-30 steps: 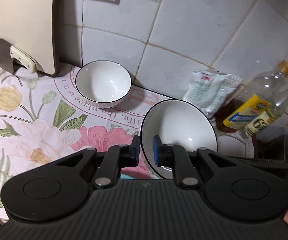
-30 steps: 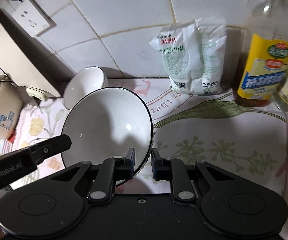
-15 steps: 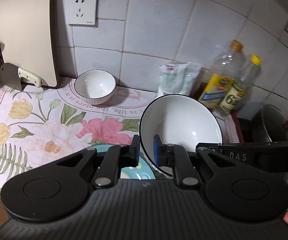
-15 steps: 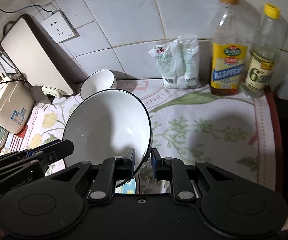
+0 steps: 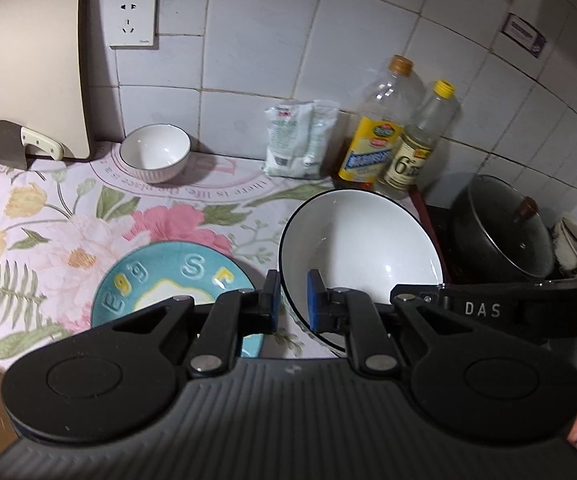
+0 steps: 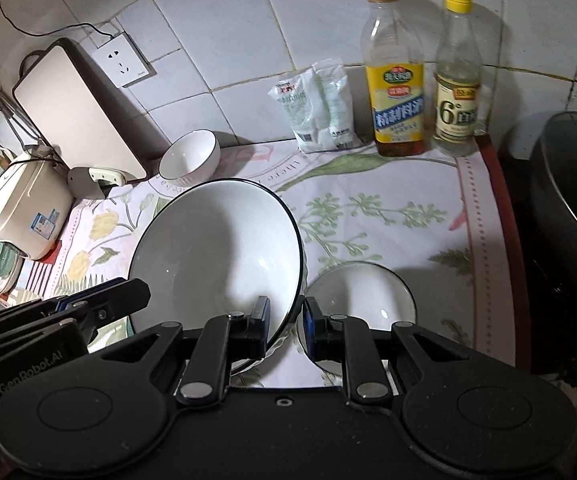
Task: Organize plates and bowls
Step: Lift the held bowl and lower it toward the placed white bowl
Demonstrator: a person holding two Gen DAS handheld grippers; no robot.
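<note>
While both grippers clamp it from opposite sides, the large white ceramic bowl with a thin black rim [image 5: 358, 246] hangs tilted above the counter's floral cloth [image 5: 48, 216], clear of the surface. In the left wrist view the left gripper [image 5: 291, 300] has its blue-padded jaws nearly together, pinching the bowl's near-left rim, one pad outside the wall and one inside. In the right wrist view the right gripper [image 6: 284, 322] is likewise drawn narrow on the bowl's near-right rim, the wall caught between its pads.

Glossy and empty, the bowl shows a few bright glints inside; its mouth leans toward the cameras.

Below it on the cloth lie a round teal plate with raised letters and a yellow-and-white middle [image 5: 160, 280], near the counter's front edge, and a shallow white dish with a dark rim [image 6: 362, 294], just beside the held bowl's right side in the right wrist view. A small white ribbed bowl [image 5: 155, 158] stands at the back of the counter by the tiled wall, well apart from the large one, near a cream cutting board [image 5: 34, 60] leaning upright in the back left corner
</note>
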